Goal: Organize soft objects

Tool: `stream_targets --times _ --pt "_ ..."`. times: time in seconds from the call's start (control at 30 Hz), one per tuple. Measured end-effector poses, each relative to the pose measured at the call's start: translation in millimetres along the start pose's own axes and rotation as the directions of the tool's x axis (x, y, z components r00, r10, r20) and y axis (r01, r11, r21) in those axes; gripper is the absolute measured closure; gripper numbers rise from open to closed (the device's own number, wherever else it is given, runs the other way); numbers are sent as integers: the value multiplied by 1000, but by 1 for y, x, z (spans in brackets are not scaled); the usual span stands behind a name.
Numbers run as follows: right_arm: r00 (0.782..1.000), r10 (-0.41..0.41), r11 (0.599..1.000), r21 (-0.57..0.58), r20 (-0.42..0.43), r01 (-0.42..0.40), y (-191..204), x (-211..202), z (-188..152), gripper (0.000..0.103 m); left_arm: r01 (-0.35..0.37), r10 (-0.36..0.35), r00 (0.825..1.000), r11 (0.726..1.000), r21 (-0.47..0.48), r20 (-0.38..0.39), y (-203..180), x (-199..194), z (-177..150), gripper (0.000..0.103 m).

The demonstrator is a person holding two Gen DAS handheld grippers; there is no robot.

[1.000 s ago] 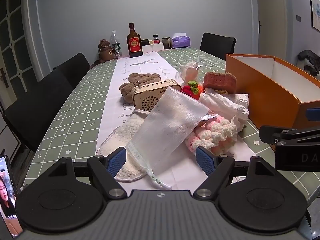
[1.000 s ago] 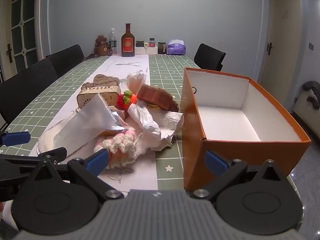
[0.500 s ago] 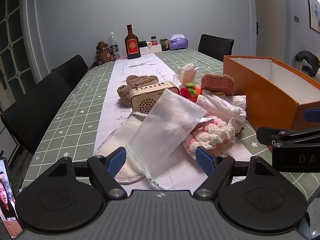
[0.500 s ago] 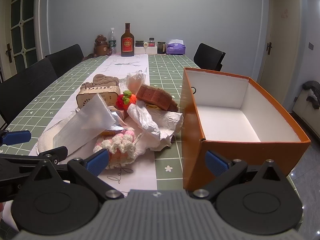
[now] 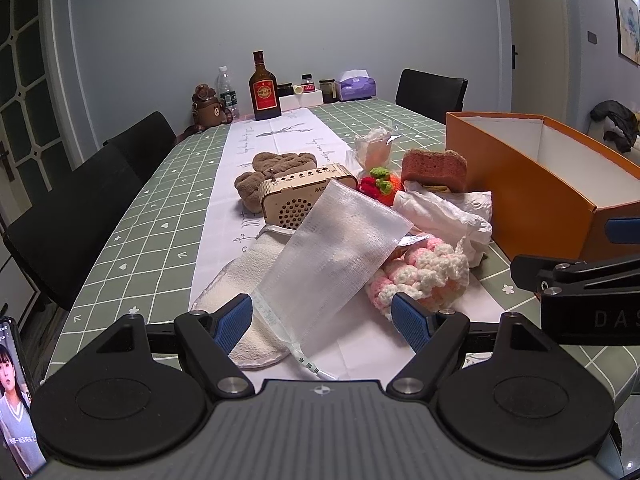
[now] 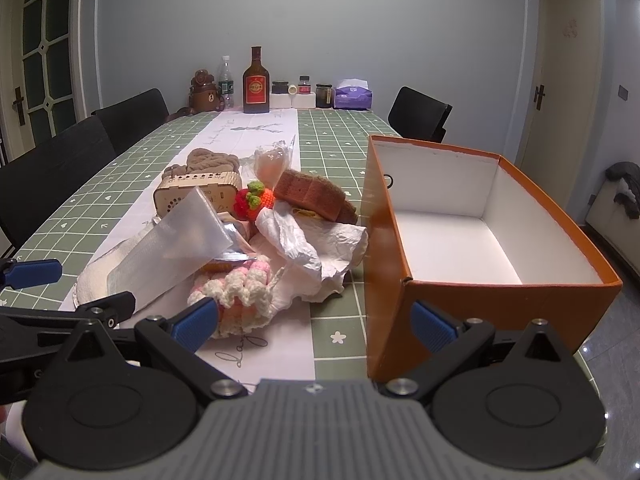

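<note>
A heap of soft things lies on the white runner: a white mesh pouch (image 5: 336,248), a cream insole-shaped pad (image 5: 244,280), a pink-and-white crochet piece (image 5: 420,276), a crumpled white bag (image 5: 444,212), a red crochet strawberry (image 5: 376,188), a brown sponge (image 5: 434,166) and a brown knit item (image 5: 276,168). My left gripper (image 5: 322,322) is open, low before the pouch. My right gripper (image 6: 316,320) is open, between the crochet piece (image 6: 236,292) and the empty orange box (image 6: 472,240).
A wooden radio (image 5: 296,200) sits among the soft items. At the far table end stand a bottle (image 5: 263,90), a bear figure (image 5: 206,106), jars and a tissue box (image 5: 356,86). Black chairs (image 5: 72,216) line the left side. A phone screen (image 5: 16,400) shows at lower left.
The left wrist view has risen and drawn back a little; the heap sits slightly lower and farther. The right wrist view has barely shifted. Both grippers stay open.
</note>
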State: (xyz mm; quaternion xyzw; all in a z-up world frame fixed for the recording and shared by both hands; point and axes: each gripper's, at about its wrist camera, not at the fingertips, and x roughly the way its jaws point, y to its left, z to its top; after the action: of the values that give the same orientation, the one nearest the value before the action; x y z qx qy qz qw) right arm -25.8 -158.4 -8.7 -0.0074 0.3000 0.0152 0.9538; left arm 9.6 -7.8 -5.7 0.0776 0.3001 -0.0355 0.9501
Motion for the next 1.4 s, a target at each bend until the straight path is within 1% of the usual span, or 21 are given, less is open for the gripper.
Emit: stream_targets --times 0.47,0.7,0.73,0.8,0.87,0.93,1.0,1.07,1.17,1.2,1.23,1.27,1.33,1.37,1.4 --pt "1000 7 1000 -7 -5 -7 1 0 -1 3 1 -1 1000 1000 -9 -5 3 0 0 10" --pt "1000 10 1000 -21 -22 -11 1 1 -1 3 7 -7 1000 1000 -18 -5 6 0 -2 10" --pt "999 19 1000 -14 -38 -19 0 1 -1 3 11 -11 1000 1000 -21 -5 7 1 -3 10" --pt "999 31 999 -12 -32 -32 1 0 -1 3 25 -25 1000 999 -34 2 10 0 -4 12" --pt "998 61 998 -5 15 -61 1 -2 -4 3 43 -42 999 998 -52 16 14 -1 -5 13" --pt "996 74 997 -18 54 -73 3 -3 -6 3 60 -59 998 996 -65 25 18 -2 -5 16" --pt "993 105 994 -19 55 -104 3 -3 -7 3 75 -73 997 995 -68 29 20 -2 -7 19" --pt "992 113 993 -35 63 -111 5 2 -9 3 99 -96 995 993 -57 40 23 -1 -9 23" --pt "989 138 990 -35 54 -136 10 6 -10 3 123 -120 992 990 -71 39 27 3 -10 24" --pt "989 144 989 -41 36 -143 12 7 -11 4 139 -137 990 987 -78 37 30 5 -10 25" --pt "989 145 988 -59 36 -142 15 8 -11 10 153 -151 988 985 -81 35 31 7 -9 26" --pt "988 151 986 -75 29 -148 16 9 -11 13 162 -159 987 983 -84 32 33 9 -9 26" --pt "987 161 982 -99 25 -158 20 12 -10 26 177 -175 984 980 -88 32 35 13 -7 26" --pt "987 162 981 -113 21 -159 21 15 -9 29 185 -183 983 980 -78 33 36 15 -7 26" --pt "986 169 980 -113 8 -167 20 18 -7 36 188 -186 982 980 -68 33 35 18 -6 25"
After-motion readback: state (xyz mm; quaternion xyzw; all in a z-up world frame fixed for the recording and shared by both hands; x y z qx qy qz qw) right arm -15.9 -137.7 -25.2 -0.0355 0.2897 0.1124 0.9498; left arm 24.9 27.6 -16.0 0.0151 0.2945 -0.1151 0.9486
